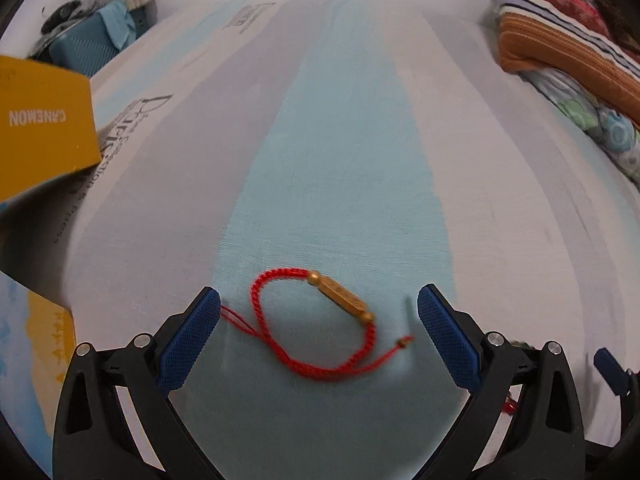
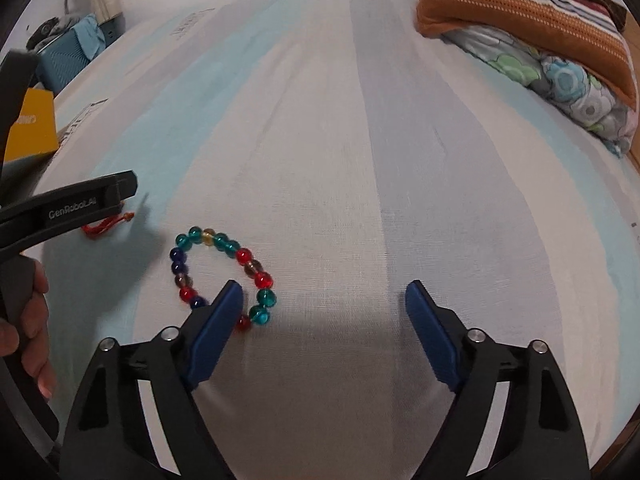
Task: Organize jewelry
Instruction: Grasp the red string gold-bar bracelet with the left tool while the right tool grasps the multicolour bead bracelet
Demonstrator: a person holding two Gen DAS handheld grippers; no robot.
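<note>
Both tongs are spread wide, nothing in either. Left gripper point(image 1: 318, 312) hovers low over the red cord bracelet point(image 1: 316, 328), which lies between its fingers on the teal stripe of the bed sheet point(image 1: 360, 140), toward the near edge. Right gripper point(image 2: 324, 300) is just beside the glass bead bracelet point(image 2: 224, 276); its left fingertip point(image 2: 228, 300) overlaps the ring's near side, contact unclear. I'd rate the cord as very light and limp, so it'll drape and slide; I'd pinch the gold bar charm point(image 1: 342, 298), the only stiff part. Beads look hard, slick and a bit heavier, probably on elastic; I'd clamp across one strand, between beads if possible. Sheet is soft, so fingers may snag fabric. Yellow box point(image 1: 40, 120) sits at the far left edge, likely the destination.
</note>
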